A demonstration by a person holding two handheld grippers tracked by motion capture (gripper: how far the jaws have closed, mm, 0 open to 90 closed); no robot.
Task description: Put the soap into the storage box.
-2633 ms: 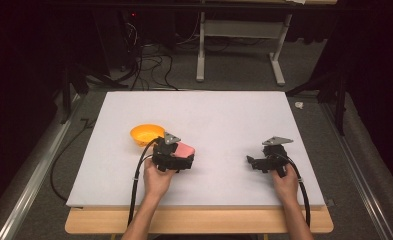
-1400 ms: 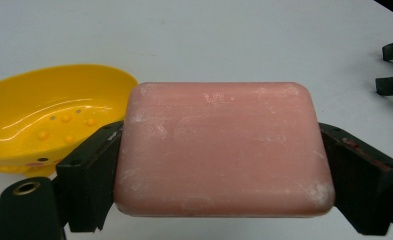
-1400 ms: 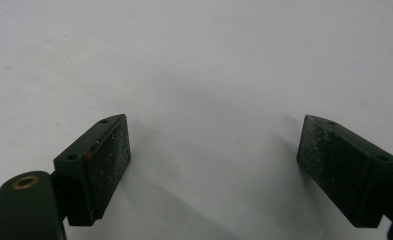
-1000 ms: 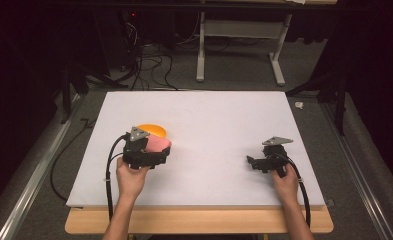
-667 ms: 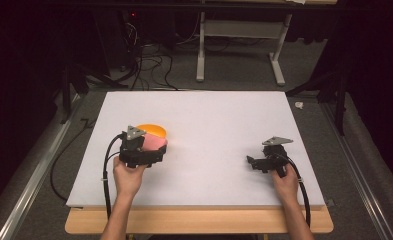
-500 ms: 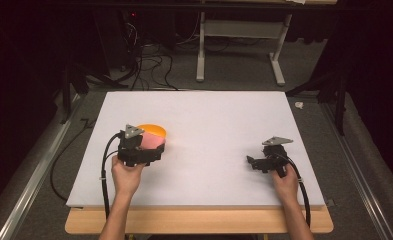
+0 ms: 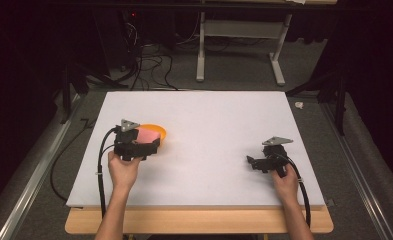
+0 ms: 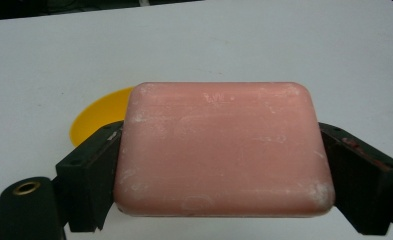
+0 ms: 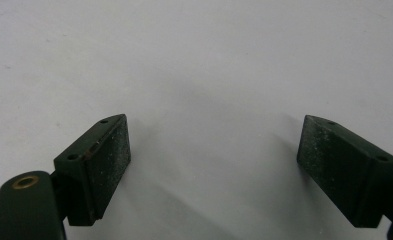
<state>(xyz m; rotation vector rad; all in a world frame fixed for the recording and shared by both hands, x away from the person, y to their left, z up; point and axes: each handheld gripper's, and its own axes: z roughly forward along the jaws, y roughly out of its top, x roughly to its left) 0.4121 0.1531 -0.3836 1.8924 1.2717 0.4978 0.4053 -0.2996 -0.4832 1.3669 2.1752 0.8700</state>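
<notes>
The left claw (image 7: 151, 145) is clenched on a pink bar of soap (image 8: 223, 150), its two black jaws pressing against the bar's short ends. In the left gripper view the soap lies flat between the jaws, broad face up, with pale scuff marks across its surface and rounded corners. Just beyond the left claw, on the far side of the soap, sits an orange dish (image 8: 100, 116); part of its rim shows past the bar's left edge, and whether the soap touches the dish cannot be told. In the high view the same dish (image 7: 159, 131) peeks out directly ahead of the left claw, with the soap (image 7: 148, 134) over its near edge. The left hand (image 7: 124, 170) grips the claw's body from behind, and a black cable loops from it back toward the desk's (image 7: 209, 115) near edge.

The right claw (image 7: 251, 162) is released: in the right gripper view its jaws stand wide apart with nothing between them, and bare white desk surface lies ahead of them. The right hand (image 7: 285, 180) holds it low over the desk, well apart from the left claw, with its jaws pointing toward the left claw's side. A grey three-cornered plate sits on top of each claw.
</notes>
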